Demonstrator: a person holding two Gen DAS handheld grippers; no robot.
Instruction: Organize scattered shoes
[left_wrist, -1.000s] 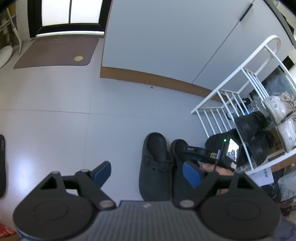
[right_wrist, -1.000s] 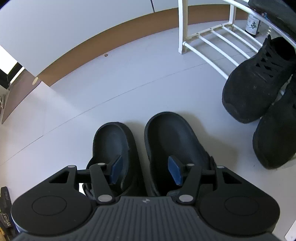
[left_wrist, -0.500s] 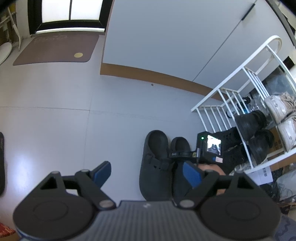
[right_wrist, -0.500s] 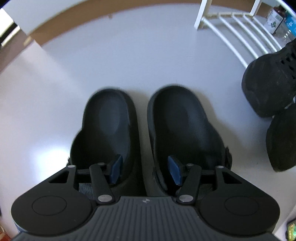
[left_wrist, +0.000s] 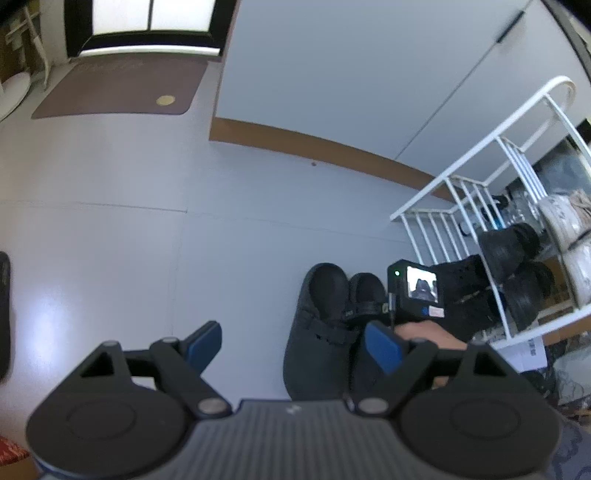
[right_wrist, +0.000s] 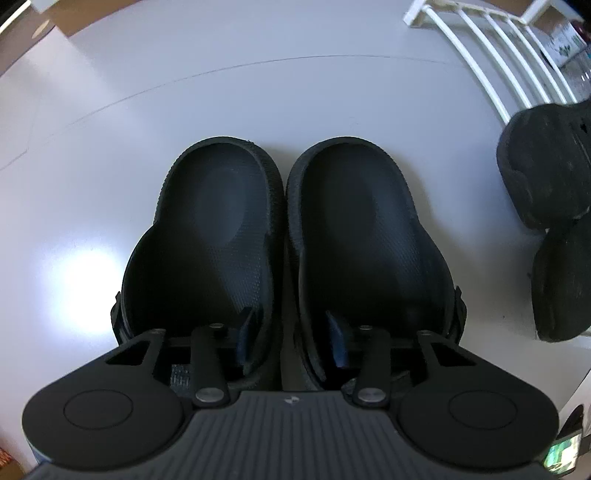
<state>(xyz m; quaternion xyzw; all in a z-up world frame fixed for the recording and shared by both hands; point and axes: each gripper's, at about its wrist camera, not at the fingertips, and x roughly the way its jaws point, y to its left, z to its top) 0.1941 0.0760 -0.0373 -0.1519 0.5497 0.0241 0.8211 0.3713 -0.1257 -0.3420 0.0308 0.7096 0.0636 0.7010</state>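
Observation:
Two black clogs (right_wrist: 214, 229) (right_wrist: 362, 229) lie side by side on the pale floor, toes pointing away. My right gripper (right_wrist: 291, 332) points straight down over their heels, one finger inside each clog. Its jaws are closing, and the pads pinch the two adjoining inner walls together. In the left wrist view the same clogs (left_wrist: 325, 295) lie ahead, with the right gripper's body (left_wrist: 417, 291) and a hand (left_wrist: 424, 332) over them. My left gripper (left_wrist: 291, 332) hangs open above the floor, holding nothing.
A white wire shoe rack (left_wrist: 480, 155) stands at the right with black shoes (left_wrist: 506, 247) and beige sneakers (left_wrist: 561, 218) on it. Two black sneakers (right_wrist: 546, 166) sit on the floor right of the clogs. A brown doormat (left_wrist: 118, 88) lies far left.
My right gripper has come down closer over the clogs, tipped to look straight down, and narrowed its jaws onto their inner walls. The left gripper has stayed put.

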